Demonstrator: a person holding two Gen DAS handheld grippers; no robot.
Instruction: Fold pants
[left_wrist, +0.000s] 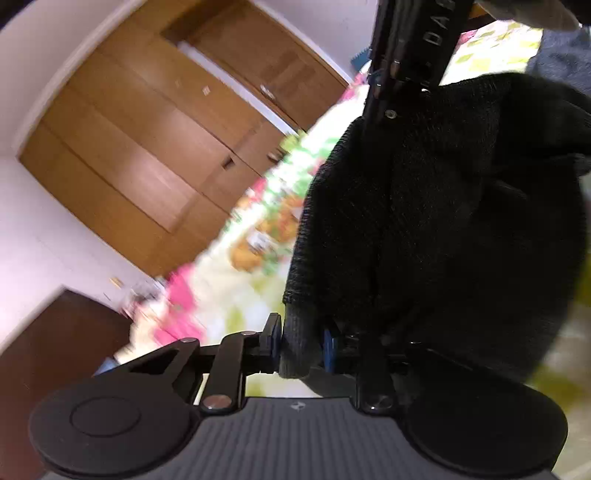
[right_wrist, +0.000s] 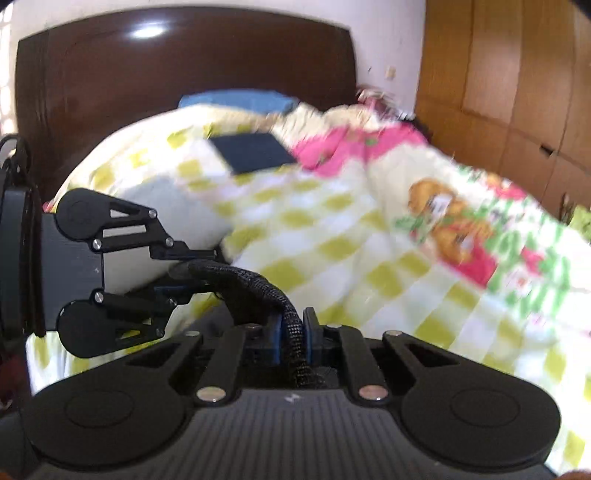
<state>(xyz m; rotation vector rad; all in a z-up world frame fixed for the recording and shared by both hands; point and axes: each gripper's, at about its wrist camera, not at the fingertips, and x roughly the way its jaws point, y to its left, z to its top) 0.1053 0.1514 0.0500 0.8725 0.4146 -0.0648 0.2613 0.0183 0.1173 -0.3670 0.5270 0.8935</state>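
Now two claws, left claw (left_wrist: 300, 341) and right claw (right_wrist: 291, 338), each clamped on one black pants (left_wrist: 443, 221).

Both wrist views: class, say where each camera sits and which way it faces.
Left wrist: on the left tongs, facing black pants, wardrobe beyond; right tongs' body at top.
Right wrist: on the right tongs, facing the headboard; left tongs at left.
Shared: pants, quilt, wardrobe.

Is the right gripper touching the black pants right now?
Touching. The right wrist view shows the right gripper pinching a bunched strip of the black pants between its blue pads, with no gap on either side.
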